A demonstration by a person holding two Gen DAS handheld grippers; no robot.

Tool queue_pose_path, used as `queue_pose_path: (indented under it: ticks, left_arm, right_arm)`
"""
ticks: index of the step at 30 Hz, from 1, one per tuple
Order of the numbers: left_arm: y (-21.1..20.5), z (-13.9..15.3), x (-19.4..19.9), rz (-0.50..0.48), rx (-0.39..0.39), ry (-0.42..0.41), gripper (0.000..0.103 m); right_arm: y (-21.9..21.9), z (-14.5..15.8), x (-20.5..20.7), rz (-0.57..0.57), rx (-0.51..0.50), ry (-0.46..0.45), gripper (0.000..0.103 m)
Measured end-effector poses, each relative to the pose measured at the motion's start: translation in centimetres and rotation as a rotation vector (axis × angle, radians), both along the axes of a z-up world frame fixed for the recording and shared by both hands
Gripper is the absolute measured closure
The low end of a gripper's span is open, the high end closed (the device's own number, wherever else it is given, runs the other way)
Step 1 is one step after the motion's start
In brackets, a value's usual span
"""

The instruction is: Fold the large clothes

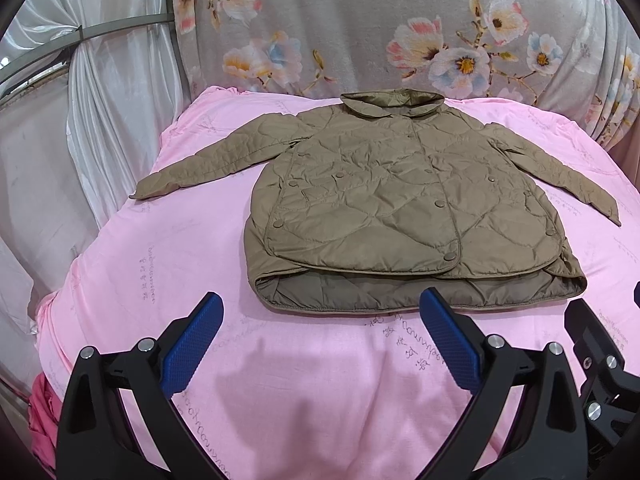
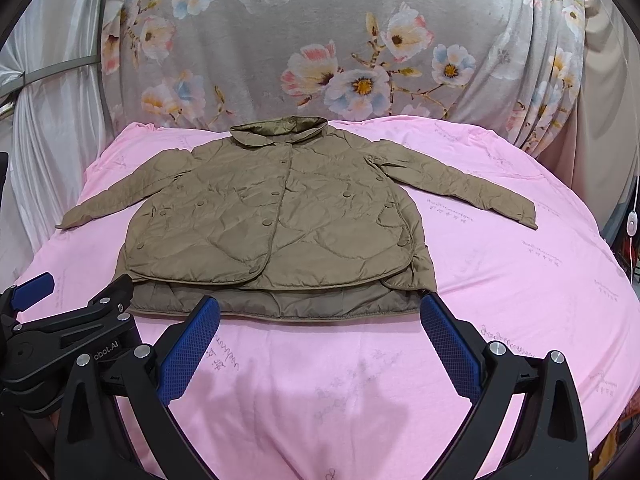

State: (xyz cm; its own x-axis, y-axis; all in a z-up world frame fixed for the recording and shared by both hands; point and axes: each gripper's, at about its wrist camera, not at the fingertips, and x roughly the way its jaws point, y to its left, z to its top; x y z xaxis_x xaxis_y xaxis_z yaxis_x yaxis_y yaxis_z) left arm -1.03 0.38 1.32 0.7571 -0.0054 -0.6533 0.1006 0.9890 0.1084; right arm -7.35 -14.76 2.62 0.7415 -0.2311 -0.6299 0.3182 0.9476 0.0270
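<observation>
On the pink sheet (image 1: 120,280), the quilted jacket (image 1: 400,200) lies flat at frame centre, apparently soft, light and slippery, best gripped at cuffs or hem; left gripper (image 1: 320,312) and right gripper (image 2: 320,316) hover below, jaws apart, empty.

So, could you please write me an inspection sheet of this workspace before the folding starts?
Surface: pink sheet with faint printed script, lightly wrinkled.
Job's things: olive quilted jacket lying flat, front up, snapped closed, collar at the far end, both sleeves spread out to the sides; nothing folded yet.
Clutter: nothing seen on the sheet besides the jacket.
Grippers: left gripper and right gripper both open, empty, near the jacket's hem, apart from it.
Cables: thin white cord with an inline switch at the far right edge.
Surroundings: grey floral fabric behind, white drape at left.
</observation>
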Motion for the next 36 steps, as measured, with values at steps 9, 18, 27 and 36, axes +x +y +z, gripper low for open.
queue_pose_path:
  ticks: [9,18,27,36]
  left_arm:
    - [0.0,0.03,-0.04,0.0,-0.003,0.002,0.007]
    - [0.0,-0.02,0.01,0.0,-0.001,0.0,0.007]
    - [-0.02,-0.01,-0.01,0.0,0.0,0.001,0.007]
    - [-0.05,-0.18,-0.32,0.0,-0.003,0.007,0.008]
  right_arm:
    - [0.27,0.09,-0.06,-0.001,-0.001,-0.002,0.005]
    - [0.42,0.0,0.03,-0.001,-0.005,0.001,0.005]
    - [0.44,-0.16,0.12,0.0,-0.005,0.002,0.005]
    - [0.44,-0.59,0.49,0.0,-0.004,0.011,0.005]
